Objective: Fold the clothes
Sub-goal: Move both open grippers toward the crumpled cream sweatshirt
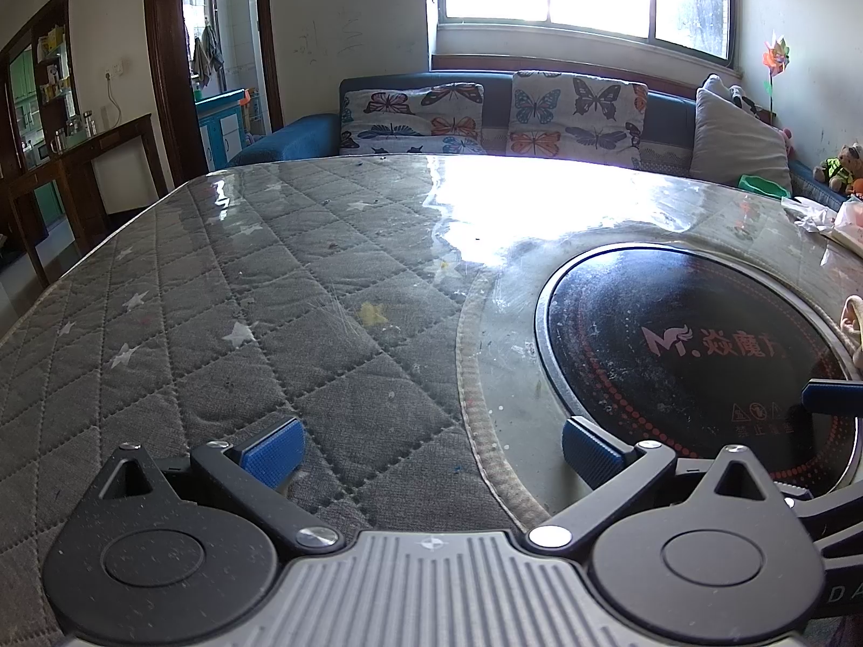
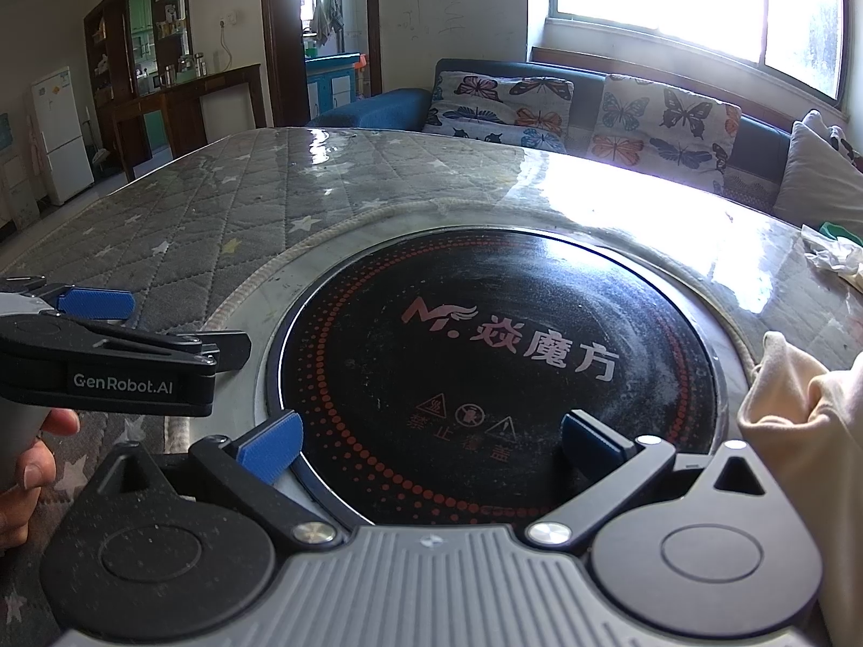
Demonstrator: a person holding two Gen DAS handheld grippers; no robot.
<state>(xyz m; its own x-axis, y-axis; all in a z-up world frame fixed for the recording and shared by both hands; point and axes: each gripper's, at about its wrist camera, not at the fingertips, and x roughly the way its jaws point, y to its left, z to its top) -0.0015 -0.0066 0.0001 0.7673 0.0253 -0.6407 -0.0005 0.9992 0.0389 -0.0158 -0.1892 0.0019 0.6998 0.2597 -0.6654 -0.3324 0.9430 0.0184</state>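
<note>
A cream garment point(image 2: 803, 415) lies bunched at the right edge of the right wrist view, partly cut off by the frame; a sliver of it shows at the right edge of the left wrist view point(image 1: 855, 323). My left gripper point(image 1: 431, 450) is open and empty, low over the quilted grey table cover point(image 1: 216, 296). It also shows from the side in the right wrist view point(image 2: 97, 304). My right gripper point(image 2: 431, 445) is open and empty over the black round cooktop point(image 2: 496, 356), left of the garment. One right fingertip point(image 1: 833, 396) shows in the left wrist view.
The cooktop point(image 1: 696, 356) is set into the table under a clear plastic sheet. Crumpled white paper point(image 2: 833, 259) lies at the far right of the table. A blue sofa with butterfly cushions point(image 1: 577, 113) stands behind the table. A wooden sideboard point(image 1: 81, 162) stands at the left.
</note>
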